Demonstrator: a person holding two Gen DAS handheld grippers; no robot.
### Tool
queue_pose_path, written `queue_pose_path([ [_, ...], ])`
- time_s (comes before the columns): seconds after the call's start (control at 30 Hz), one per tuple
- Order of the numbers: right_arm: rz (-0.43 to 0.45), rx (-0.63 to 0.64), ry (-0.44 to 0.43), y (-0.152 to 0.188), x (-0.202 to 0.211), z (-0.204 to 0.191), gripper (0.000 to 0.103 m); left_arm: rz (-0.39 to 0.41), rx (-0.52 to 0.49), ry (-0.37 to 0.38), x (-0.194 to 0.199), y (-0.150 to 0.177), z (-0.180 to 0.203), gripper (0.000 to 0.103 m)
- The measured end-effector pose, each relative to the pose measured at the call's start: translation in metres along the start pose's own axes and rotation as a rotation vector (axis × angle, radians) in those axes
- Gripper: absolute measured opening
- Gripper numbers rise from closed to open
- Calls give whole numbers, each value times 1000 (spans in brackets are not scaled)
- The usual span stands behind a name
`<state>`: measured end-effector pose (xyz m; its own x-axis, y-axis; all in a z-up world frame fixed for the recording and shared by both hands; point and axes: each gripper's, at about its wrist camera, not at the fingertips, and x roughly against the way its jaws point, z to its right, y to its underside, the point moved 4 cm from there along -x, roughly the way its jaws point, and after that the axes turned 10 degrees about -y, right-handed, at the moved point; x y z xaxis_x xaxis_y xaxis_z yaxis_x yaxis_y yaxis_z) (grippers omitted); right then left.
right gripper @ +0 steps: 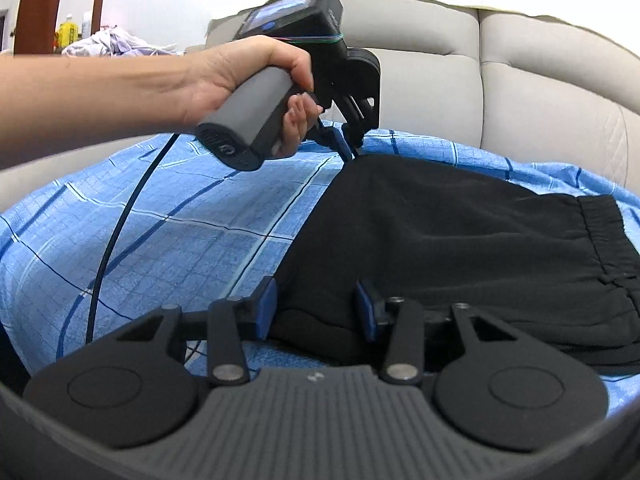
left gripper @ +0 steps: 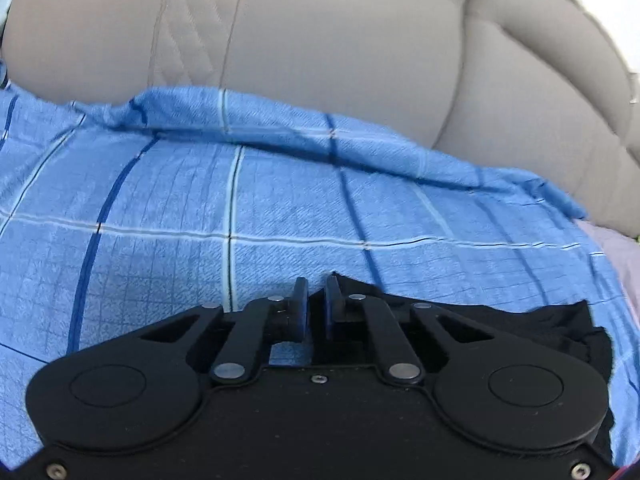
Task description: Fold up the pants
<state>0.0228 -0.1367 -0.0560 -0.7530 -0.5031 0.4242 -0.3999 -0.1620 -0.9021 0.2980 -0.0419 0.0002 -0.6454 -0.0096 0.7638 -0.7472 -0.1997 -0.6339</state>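
Black pants [right gripper: 460, 232] lie on a blue checked sheet [right gripper: 168, 216], waistband at the right. My left gripper [right gripper: 350, 152] is shut on the far corner of the pants and lifts it slightly; in the left wrist view the left gripper [left gripper: 317, 292] has its jaws nearly closed with black cloth [left gripper: 520, 328] at and below the tips. My right gripper [right gripper: 316, 300] is open, its jaws astride the near edge of the pants, not clamped.
A beige sofa back [right gripper: 500, 72] rises behind the sheet, also in the left wrist view [left gripper: 320, 40]. A black cable [right gripper: 120, 232] hangs from the left gripper's handle across the sheet. Crumpled clothes [right gripper: 108, 44] and bottles [right gripper: 68, 32] sit far left.
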Motion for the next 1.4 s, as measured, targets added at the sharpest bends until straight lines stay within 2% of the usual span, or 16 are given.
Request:
queue_pose_path([
  [0.1,4,-13,-8,0,0,4,58,42,-51,21,22,7,1,14],
  [0.17,7,-7,-8,0,0,4,58,31,-75,34,29,16,3,20],
  [0.23,8,-10,-8,0,0,4,58,-5,-88,63,26,28,5,20],
  [0.27,9,-13,-9,0,0,4,58,-11,-102,53,21,34,8,24],
  [0.33,9,-19,-12,-1,0,5,58,28,-114,21,15,38,11,28],
  [0.47,7,-25,-21,-2,1,6,58,28,-56,-13,3,27,16,27],
  [0.6,27,-65,-57,-8,12,15,61,66,-105,-47,15,27,23,26],
  [0.7,66,-126,-8,-17,28,34,64,113,-172,-78,38,33,28,29],
  [0.77,88,-148,54,-23,38,49,67,140,-195,-93,56,41,28,42],
  [0.9,107,-167,201,-28,58,81,70,179,-218,-79,92,65,29,56],
  [0.93,108,-168,239,-28,63,89,71,186,-221,-68,100,72,30,63],
  [1.03,109,-168,347,-29,80,112,77,168,-199,-42,117,98,28,78],
  [1.17,85,-205,441,-26,95,141,82,106,-165,-44,126,130,26,81],
  [1.27,50,-196,477,-17,101,148,86,81,-155,-43,132,153,26,85],
  [1.4,12,-181,459,-7,100,142,89,55,-145,-49,139,179,28,88],
])
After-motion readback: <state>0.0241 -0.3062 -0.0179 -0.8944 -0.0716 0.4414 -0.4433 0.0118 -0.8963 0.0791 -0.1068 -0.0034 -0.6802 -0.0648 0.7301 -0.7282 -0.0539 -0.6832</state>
